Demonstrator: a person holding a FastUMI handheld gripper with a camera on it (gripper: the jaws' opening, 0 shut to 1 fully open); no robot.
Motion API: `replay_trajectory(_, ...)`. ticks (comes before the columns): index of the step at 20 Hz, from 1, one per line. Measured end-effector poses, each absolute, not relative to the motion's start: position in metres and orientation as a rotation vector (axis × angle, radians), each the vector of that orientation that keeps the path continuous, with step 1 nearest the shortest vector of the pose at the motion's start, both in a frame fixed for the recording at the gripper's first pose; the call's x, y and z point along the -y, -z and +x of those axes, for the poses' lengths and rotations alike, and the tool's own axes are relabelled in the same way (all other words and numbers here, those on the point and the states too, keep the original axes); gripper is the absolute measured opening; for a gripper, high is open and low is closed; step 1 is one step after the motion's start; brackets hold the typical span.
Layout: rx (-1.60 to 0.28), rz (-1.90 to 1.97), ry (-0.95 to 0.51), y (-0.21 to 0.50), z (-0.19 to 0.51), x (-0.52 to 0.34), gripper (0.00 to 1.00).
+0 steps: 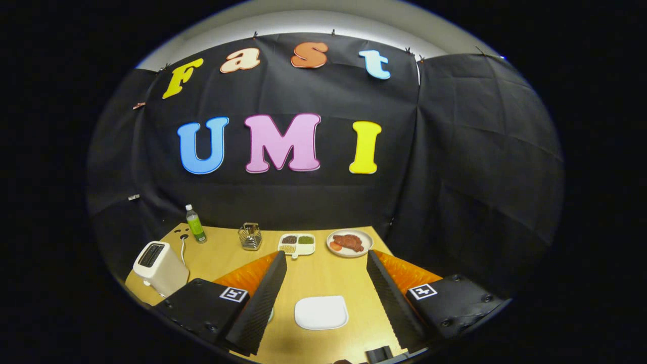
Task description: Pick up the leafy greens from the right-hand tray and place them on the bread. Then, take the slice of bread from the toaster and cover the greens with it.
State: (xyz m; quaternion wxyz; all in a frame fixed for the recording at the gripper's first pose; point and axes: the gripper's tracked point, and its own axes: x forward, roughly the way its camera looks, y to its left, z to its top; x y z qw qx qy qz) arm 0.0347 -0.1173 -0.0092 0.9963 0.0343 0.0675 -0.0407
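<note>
gripper view: hand-held gripper [323, 298] hangs wide apart and empty above the tabletop [323, 275], framing a white plate [321, 312]. toaster [159, 265] sits near left; i cannot make out greens or bread from here.

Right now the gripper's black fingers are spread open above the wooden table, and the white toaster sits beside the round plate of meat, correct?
Not quite. In the gripper view the white toaster sits apart from the round plate of meat, nearer the green-labelled bottle. The gripper is open above the wooden table.
</note>
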Motion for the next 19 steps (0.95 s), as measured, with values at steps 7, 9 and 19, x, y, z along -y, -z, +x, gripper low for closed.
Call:
replay_trajectory(7,-0.083,0.060,0.027,0.000,-0.045,0.153,0.96)
replay_trajectory(9,-0.099,0.080,0.001,0.008,-0.059,0.160,0.97)
replay_trajectory(19,-0.117,0.130,-0.079,0.021,-0.058,0.181,0.97)
